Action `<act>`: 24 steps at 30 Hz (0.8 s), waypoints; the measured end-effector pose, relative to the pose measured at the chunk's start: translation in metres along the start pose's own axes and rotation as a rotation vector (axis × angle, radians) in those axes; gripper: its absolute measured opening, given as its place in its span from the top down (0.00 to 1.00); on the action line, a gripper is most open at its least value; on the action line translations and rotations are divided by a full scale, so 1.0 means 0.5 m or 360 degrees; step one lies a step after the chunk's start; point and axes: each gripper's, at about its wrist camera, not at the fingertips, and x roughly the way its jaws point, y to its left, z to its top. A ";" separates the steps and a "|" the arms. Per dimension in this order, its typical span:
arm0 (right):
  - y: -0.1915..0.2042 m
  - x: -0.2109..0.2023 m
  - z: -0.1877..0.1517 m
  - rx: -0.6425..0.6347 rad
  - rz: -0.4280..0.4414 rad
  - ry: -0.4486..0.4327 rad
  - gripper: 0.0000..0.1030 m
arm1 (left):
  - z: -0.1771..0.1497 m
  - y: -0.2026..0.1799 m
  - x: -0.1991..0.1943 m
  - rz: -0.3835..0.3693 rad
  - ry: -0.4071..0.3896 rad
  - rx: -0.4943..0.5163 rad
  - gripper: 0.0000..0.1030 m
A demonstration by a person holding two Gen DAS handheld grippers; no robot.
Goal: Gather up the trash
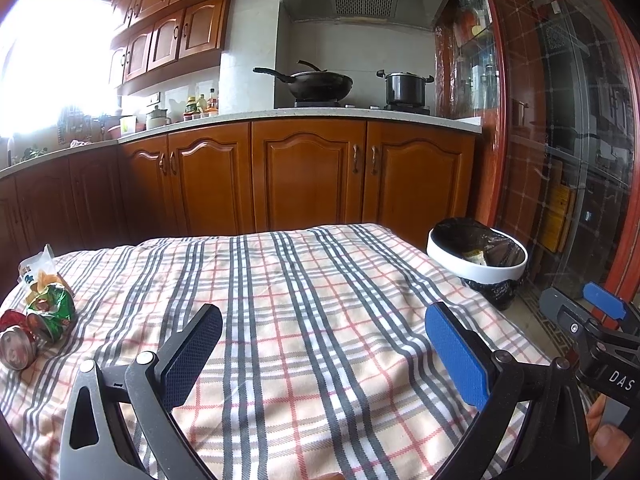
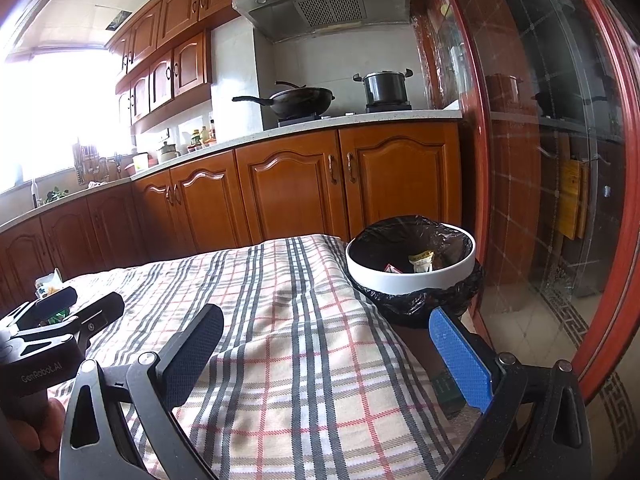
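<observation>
Trash pile (image 1: 38,312) lies at the far left edge of the plaid tablecloth (image 1: 312,300). It comprises a crushed green and red can (image 1: 52,312), a silver can end (image 1: 16,350) facing the camera beside it, and a clear crinkled wrapper (image 1: 38,270) with yellowish contents just behind. The items touch one another in one cluster. In the right wrist view the pile is mostly hidden behind the left gripper; only the wrapper top (image 2: 50,282) shows.

Left gripper (image 1: 324,336): jaws spread wide, nothing between them, held over the middle of the cloth, well apart from the pile.

Right gripper (image 2: 326,338): jaws spread wide, empty, over the right edge of the cloth, near the bin.

Trash bin (image 2: 408,278): white rim, black liner, standing on the floor just beyond the right far corner of the table. Inside it, a pale yellow wrapper (image 2: 422,262) and a small red and white scrap (image 2: 391,268) are visible
</observation>
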 end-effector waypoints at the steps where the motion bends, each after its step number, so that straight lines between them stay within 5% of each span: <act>1: 0.001 -0.001 0.000 -0.0001 -0.0001 -0.0002 0.00 | 0.000 0.001 0.000 0.0000 -0.0001 -0.0001 0.01; 24: 0.008 -0.007 0.003 -0.0005 0.0012 -0.0004 0.00 | -0.001 0.007 0.000 -0.0018 0.0012 0.0003 0.01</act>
